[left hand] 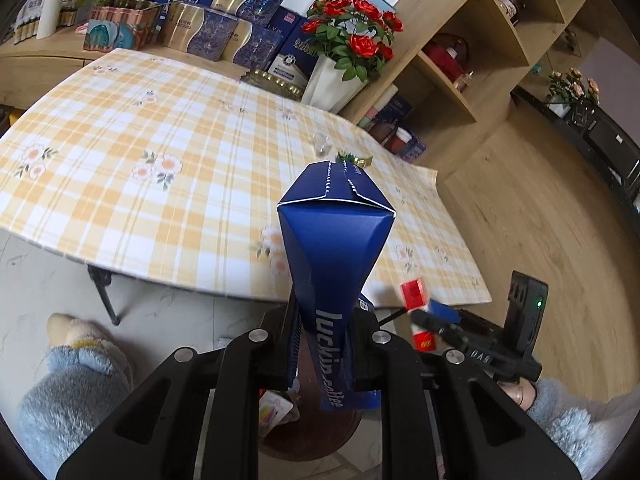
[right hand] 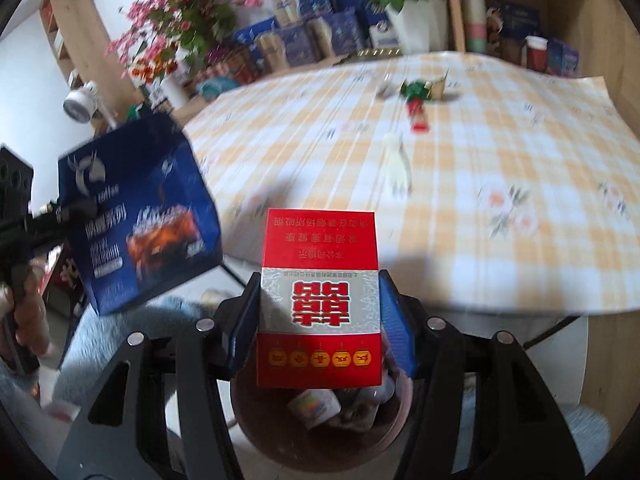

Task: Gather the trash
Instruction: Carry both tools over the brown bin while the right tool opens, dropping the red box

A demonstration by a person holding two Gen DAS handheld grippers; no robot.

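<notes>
Past the near edge of the checked table (left hand: 160, 184), over bare floor, my left claw (left hand: 326, 350) is clamped on a flattened blue "luckin coffee" box (left hand: 334, 248). Only the right view shows its iced-drink picture, and my right claw (right hand: 318, 320) clamped on a red cigarette pack (right hand: 318, 300) above the brown bin (right hand: 320, 436). 2 wrappers (right hand: 416, 100) lie far across the cloth.

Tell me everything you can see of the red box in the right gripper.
The red box is a small cardboard pack, red with a grey middle band, red characters and a row of gold lanterns. It looks intact and closed, held lengthwise along the right gripper, whose blue-padded fingers clamp its sides, above a brown bin.
</notes>
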